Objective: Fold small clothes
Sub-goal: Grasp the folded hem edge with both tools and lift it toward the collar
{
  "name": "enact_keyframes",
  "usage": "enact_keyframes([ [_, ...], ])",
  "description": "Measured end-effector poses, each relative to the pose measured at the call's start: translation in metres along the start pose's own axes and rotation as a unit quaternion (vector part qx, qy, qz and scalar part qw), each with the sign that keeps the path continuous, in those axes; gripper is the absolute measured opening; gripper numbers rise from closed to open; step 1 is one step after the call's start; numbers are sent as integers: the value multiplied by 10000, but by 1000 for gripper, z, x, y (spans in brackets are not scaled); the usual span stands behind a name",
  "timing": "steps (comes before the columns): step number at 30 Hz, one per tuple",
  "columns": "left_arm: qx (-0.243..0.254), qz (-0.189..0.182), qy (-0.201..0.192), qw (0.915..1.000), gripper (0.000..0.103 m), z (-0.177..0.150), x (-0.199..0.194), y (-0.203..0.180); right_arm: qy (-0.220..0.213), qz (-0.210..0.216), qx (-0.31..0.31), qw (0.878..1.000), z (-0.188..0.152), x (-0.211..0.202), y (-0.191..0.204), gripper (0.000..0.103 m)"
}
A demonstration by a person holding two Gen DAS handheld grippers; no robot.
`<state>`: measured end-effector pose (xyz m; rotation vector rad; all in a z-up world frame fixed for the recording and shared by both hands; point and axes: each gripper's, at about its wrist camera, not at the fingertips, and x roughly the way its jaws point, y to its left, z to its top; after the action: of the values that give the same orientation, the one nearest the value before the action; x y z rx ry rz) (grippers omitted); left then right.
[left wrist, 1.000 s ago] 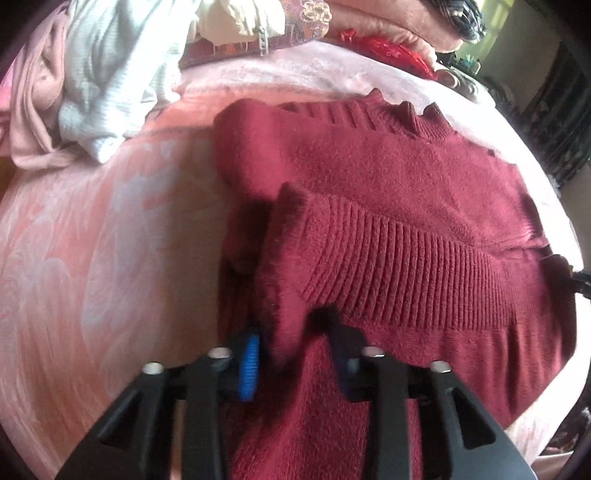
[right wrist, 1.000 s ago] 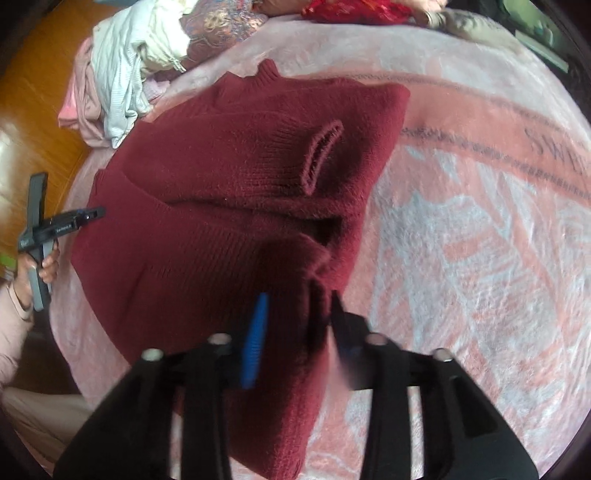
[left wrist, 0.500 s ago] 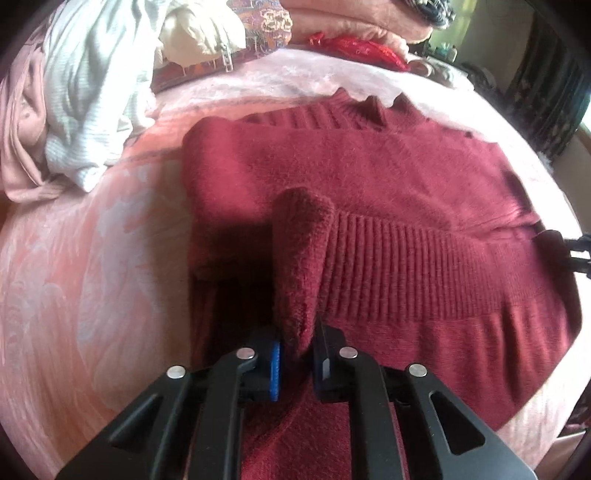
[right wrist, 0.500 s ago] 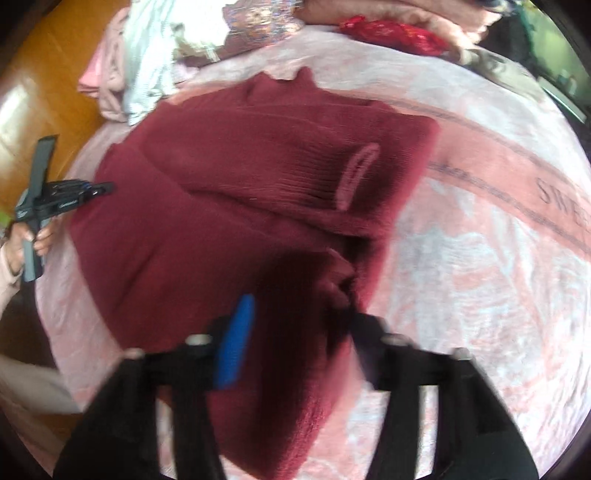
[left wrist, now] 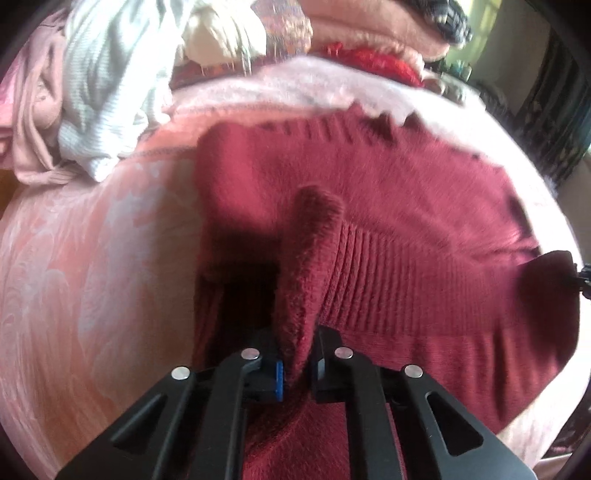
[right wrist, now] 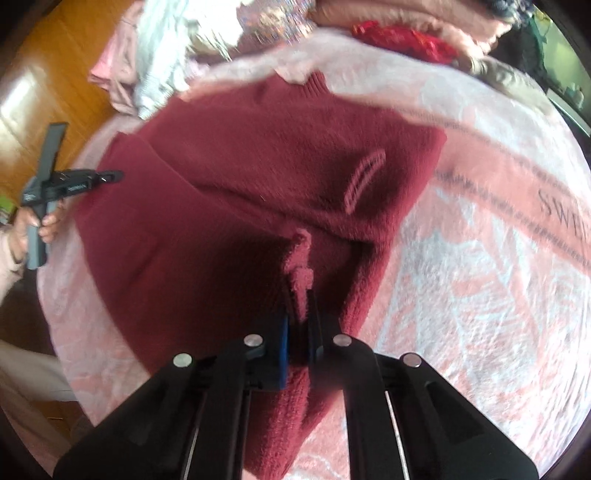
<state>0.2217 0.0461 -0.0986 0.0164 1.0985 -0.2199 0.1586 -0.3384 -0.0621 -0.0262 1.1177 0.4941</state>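
Sweater (left wrist: 406, 206) pinched between tongs (both).

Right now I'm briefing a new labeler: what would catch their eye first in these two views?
The dark red sweater spread across the pink blanket fills both views. Each gripper is clamped on a pinched-up ridge of its knit: the left gripper and the right gripper. A heap of pale clothes sits at the blanket's far left edge.

A pink patterned blanket (right wrist: 480, 295) covers the bed; orange wooden floor (right wrist: 48, 74) shows at ten o'clock, daylit window (left wrist: 491, 26) at one o'clock.
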Motion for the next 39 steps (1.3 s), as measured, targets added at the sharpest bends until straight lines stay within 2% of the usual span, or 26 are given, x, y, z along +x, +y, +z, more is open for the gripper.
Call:
enact_keyframes([
  [4, -204, -266, -438, 9985, 9, 1, -34, 8, -394, 301, 178, 9986, 6, -29, -7, 6],
  [12, -695, -341, -1068, 9913, 9, 49, -60, 27, -1067, 170, 489, 9929, 50, -57, -32, 6],
  [17, -905, -95, -1364, 9865, 9, 91, -52, 32, -1477, 111, 825, 9855, 105, -45, -64, 6],
  [21, -1023, 49, -1509, 9832, 9, 124, -31, 35, -1489, -121, 975, 9840, 147, -14, -86, 6],
  [24, -1023, 180, -1377, 9850, 9, 145, -1, 36, -1391, -268, 1170, 9830, 167, 13, -104, 6],
  [26, -1063, 246, -1135, 9875, 9, 153, 27, 38, -1236, -348, 1380, 9821, 176, 36, -120, 6],
  [31, -937, 490, -683, 9921, 9, 153, 79, 38, -840, -605, 1581, 9820, 169, 82, -139, 6],
  [36, -847, 622, -424, 9936, 12, 152, 97, 38, -518, -791, 1714, 9807, 159, 106, -147, 7],
  [38, -804, 759, -297, 9934, 17, 152, 106, 35, -368, -897, 1775, 9793, 156, 115, -148, 10],
  [39, -781, 832, -289, 9930, 17, 151, 107, 33, -324, -929, 1784, 9790, 156, 117, -148, 17],
])
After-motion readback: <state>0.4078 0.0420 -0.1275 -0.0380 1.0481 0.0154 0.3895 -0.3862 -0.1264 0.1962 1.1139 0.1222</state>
